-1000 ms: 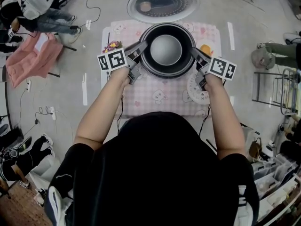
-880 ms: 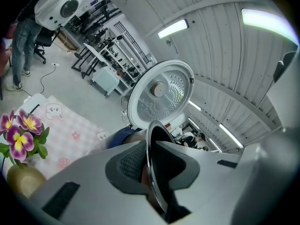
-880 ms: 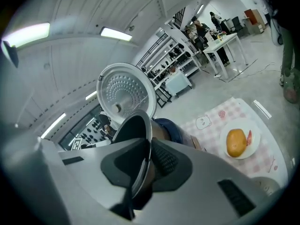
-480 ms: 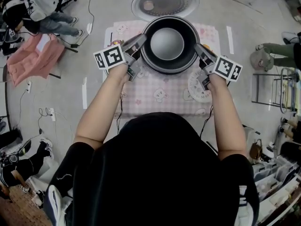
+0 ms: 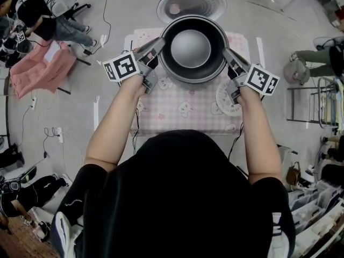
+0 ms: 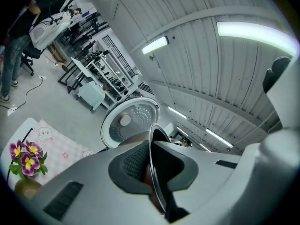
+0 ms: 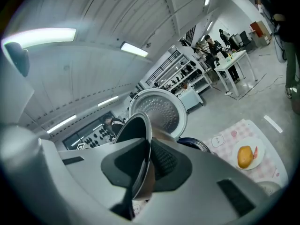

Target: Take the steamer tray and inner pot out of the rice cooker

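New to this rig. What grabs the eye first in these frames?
The dark inner pot, top centre of the head view, is clamped by its rim from both sides: the left gripper, whose jaws have just been closing on the rim, and the right gripper. Behind it the rice cooker's round lid stands open. A white perforated tray lies on the pink checked tablecloth by the right gripper.
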{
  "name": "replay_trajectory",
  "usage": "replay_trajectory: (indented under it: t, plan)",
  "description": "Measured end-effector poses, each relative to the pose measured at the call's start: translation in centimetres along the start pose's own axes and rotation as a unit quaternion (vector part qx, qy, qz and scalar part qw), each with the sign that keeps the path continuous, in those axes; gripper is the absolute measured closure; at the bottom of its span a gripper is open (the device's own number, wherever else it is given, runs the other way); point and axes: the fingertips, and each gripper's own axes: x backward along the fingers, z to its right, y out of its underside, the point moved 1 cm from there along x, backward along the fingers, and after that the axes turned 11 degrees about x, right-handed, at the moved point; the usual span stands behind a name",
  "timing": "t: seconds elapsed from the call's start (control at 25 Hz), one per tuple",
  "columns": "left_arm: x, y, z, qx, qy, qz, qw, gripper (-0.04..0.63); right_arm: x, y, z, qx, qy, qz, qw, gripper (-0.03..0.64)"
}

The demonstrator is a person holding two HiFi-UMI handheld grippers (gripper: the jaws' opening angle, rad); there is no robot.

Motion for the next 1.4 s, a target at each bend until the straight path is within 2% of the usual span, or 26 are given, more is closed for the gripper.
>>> replay_trajectory:
  t: [0.32,0.44,0.6,0.72,0.84,1.4]
  plan:
    - [4.1,-2.3,1.8,-0.021,0.004,0.025,0.9994,0.554,-0.9,-1.0,-4.6,0.018,-0.026,0.013,0.999,0.575]
    - [6.5,-3.6,2.2,-0.026,0.006,0.035,0.999,0.554,-2.1,-1.3,-7.5,0.026,-0.059,0.021,0.998,0.575]
    - [9.5,-4.8,2.2,-0.032,-0.002,0.051,0.9982,0.552,-3.2,-0.5,-9.6,0.025,-0.052,0.01,0.998,0.575]
    - [11.6,-5.6,1.8,-0.035,-0.011,0.062,0.9974,0.554,-4.6,0.1,-11.9,0.027,-0.085,0.011,0.996,0.575]
    - [13.6,-5.8,0.9,-0.03,-0.017,0.065,0.9973,0.553,-5.3,1.7,-12.7,0.022,-0.07,-0.005,0.997,0.575]
    - [20.3,-3.5,-2.8,0.008,-0.034,0.054,0.9979,0.554,-6.1,8.4,-16.8,0.0,-0.067,-0.036,0.997,0.576]
